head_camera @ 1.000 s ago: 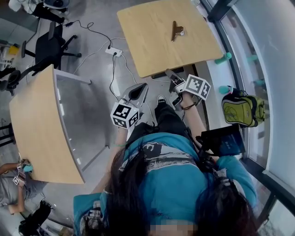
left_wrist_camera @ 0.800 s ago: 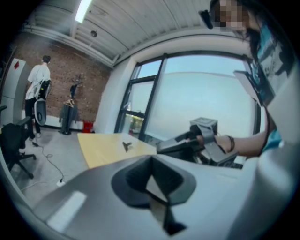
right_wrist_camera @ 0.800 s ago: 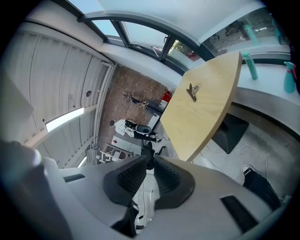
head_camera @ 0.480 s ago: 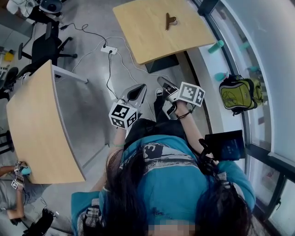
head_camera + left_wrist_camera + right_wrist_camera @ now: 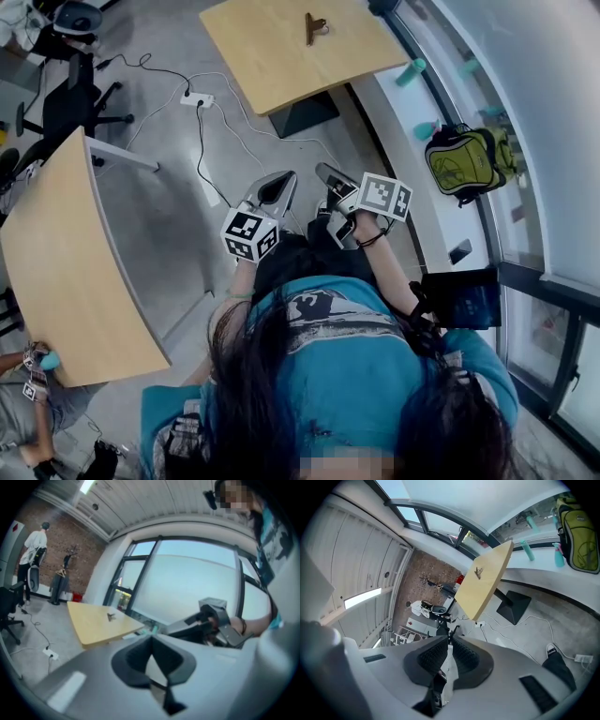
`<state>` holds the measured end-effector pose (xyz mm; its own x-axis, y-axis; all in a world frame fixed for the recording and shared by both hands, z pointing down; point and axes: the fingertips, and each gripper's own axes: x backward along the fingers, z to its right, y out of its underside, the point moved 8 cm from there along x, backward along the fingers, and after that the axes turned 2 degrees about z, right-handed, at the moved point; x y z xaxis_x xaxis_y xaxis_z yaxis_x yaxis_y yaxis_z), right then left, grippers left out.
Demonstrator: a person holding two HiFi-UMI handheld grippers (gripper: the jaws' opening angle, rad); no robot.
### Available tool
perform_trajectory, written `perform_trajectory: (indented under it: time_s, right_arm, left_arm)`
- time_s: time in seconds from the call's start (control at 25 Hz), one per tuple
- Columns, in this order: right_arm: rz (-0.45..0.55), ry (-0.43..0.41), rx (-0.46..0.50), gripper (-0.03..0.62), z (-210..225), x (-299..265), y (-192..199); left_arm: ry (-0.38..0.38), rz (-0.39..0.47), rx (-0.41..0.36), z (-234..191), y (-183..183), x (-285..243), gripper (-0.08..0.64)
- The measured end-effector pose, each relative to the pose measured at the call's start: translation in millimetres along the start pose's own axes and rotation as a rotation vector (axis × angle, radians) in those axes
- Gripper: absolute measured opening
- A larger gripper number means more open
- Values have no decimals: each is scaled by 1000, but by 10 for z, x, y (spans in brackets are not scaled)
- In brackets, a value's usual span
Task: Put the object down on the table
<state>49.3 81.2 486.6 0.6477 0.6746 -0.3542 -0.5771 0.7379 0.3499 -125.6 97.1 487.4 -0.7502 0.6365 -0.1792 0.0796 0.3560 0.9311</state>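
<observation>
We see the brown clip lying on the far wooden table, well apart from both grippers and touched by neither. The left gripper and the right gripper are held side by side in front of the person's body, above the grey floor, with their tips pointing roughly toward that table.

In the left gripper view we find its jaws brought together at the tips with nothing between them. The right gripper view shows the same: its ribbed pads are closed against each other and empty.

We count one clip, two grippers and two wooden tables, the second table standing to the person's left. On the window ledge we count two teal bottles, with one green backpack just beside the nearer one.
</observation>
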Motion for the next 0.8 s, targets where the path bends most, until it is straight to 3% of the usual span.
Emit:
perform_trajectory:
  time_s: [0.36,0.8]
  right_arm:
    - [-38,13,33,38,95,317,74]
    - [-110,-26,81,34,330,960,66]
  left_arm:
    - [-30,-14,11,346,77,41,2]
    - [-102,0,14,1174,346,33,2]
